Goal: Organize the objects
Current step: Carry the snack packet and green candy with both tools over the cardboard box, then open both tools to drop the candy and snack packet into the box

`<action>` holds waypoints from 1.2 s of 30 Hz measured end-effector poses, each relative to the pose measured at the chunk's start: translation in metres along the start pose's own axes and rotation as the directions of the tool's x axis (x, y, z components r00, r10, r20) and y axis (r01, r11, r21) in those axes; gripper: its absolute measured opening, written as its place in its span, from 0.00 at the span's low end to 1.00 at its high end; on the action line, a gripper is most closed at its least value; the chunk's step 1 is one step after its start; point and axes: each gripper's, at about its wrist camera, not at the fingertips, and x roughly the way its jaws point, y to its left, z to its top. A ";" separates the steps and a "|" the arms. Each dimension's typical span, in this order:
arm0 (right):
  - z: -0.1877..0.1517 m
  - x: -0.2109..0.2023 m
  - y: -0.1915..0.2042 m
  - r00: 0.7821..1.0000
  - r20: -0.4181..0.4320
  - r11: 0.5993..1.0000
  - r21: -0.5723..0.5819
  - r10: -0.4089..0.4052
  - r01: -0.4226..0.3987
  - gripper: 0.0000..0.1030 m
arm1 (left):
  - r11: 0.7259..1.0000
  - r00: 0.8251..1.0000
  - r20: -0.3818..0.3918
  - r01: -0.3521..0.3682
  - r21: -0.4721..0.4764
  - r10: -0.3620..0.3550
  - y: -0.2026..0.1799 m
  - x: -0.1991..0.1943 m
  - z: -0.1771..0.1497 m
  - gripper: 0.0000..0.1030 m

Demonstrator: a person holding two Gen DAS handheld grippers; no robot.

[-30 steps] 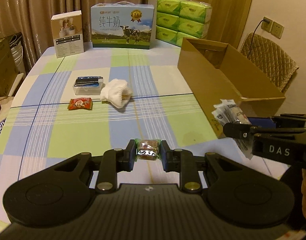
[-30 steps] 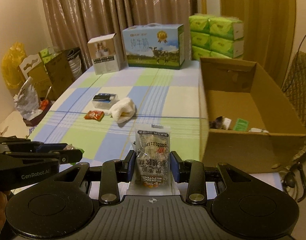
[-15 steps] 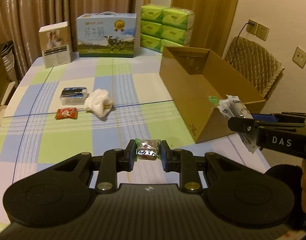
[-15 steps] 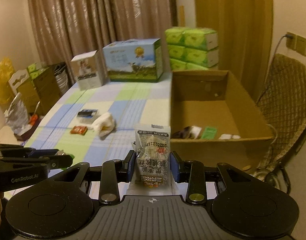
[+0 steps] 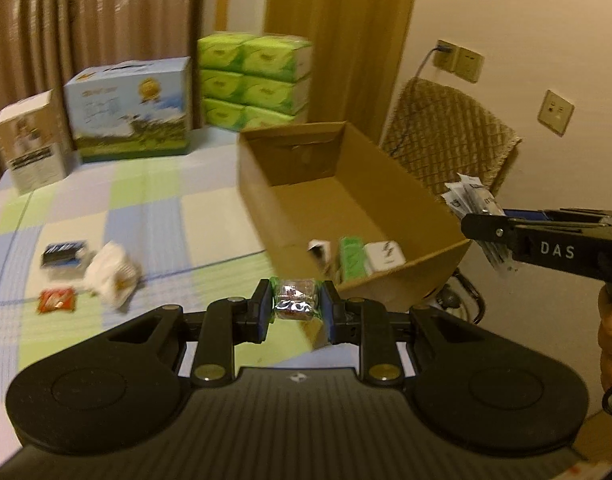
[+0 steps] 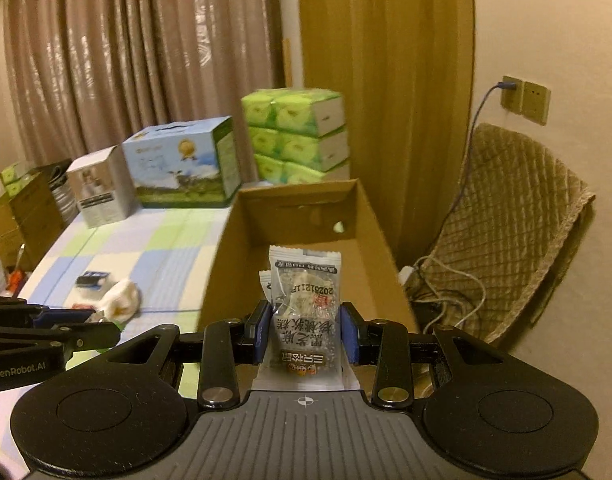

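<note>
Where the checked tablecloth [image 5: 153, 208] covers the table, we take the open cardboard box [image 5: 386, 184] as landmark: it sits at the table's edge nearest the cushioned chair [image 5: 450, 140]. Behind the box stand stacked green tissue packs [image 5: 253, 80]; beyond its left wall, a blue milk carton [image 5: 129, 108] and a small white carton [image 5: 29, 140], all against brown curtains [image 6: 145, 52]. Well left of the box lie a white cloth [image 5: 111, 274], a dark tin [image 5: 61, 256] and a red sachet [image 5: 57, 300].

Left gripper [image 5: 295, 308]: fingers closed on a small foil-wrapped sweet [image 5: 294, 303], just before the box's near corner. Right gripper [image 6: 306, 332]: fingers clamped on clear snack packets [image 6: 306, 308], held over the box.

Only the left view shows the box's contents: a green packet [image 5: 352, 260] and white packets [image 5: 384, 254] at its near wall. Only the right view shows wall sockets with a cable [image 6: 524, 98] running behind the chair, plus cartons [image 6: 21, 208] left of the table
</note>
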 end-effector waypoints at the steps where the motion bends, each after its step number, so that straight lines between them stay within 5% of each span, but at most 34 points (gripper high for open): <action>1: 0.003 0.002 -0.005 1.000 -0.001 1.000 0.004 0.001 -0.001 0.33 | 1.000 1.000 -0.001 0.007 0.007 -0.007 -0.004 0.005 0.004 0.20; 19: 0.034 0.065 -0.051 0.999 -0.038 0.997 0.074 0.026 -0.023 0.33 | 0.996 0.996 -0.049 0.077 0.052 -0.075 -0.037 0.095 0.071 0.20; 36: 0.031 0.089 -0.061 0.998 -0.062 0.995 0.098 0.027 -0.020 0.33 | 0.999 0.996 -0.069 0.053 0.005 -0.053 -0.014 0.134 0.081 0.32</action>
